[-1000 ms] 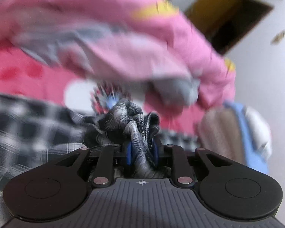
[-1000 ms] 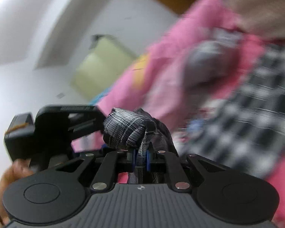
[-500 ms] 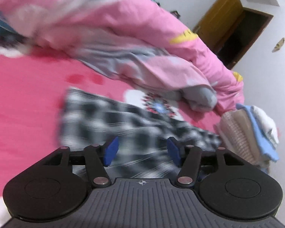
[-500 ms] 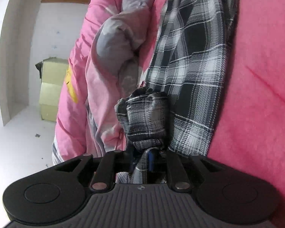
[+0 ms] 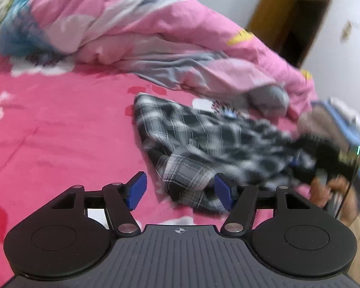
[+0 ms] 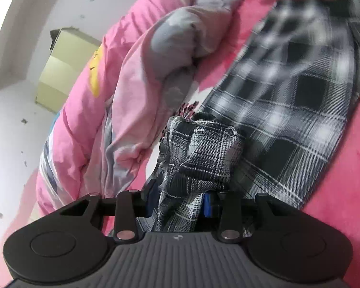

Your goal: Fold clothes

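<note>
Cloth that was bunched between the pads of the left gripper (image 5: 180, 190) a second ago is no longer pinched there: the jaws are seen spread and opening further, with only a corner of the plaid shirt (image 5: 204, 144) lying on the bed between the blue pads (image 5: 136, 190), untouched as far as can be told. The shirt is now laid out across the pink bedsheet (image 5: 60, 132), just in front of the heaped pink quilt (image 5: 156, 36), where earlier it was held up in a wad. At the right gripper (image 6: 180, 200) the jaws are opening as well; a twisted bundle of plaid is still found between them, and since they are parting it is judged to be slackening out of the pinch rather than gripped. A stack of folded laundry (image 5: 343, 117) is seen at the far edge. From this it is judged that the spreading step is being finished, and that a fresh hold on an edge is needed before any fold is made
</note>
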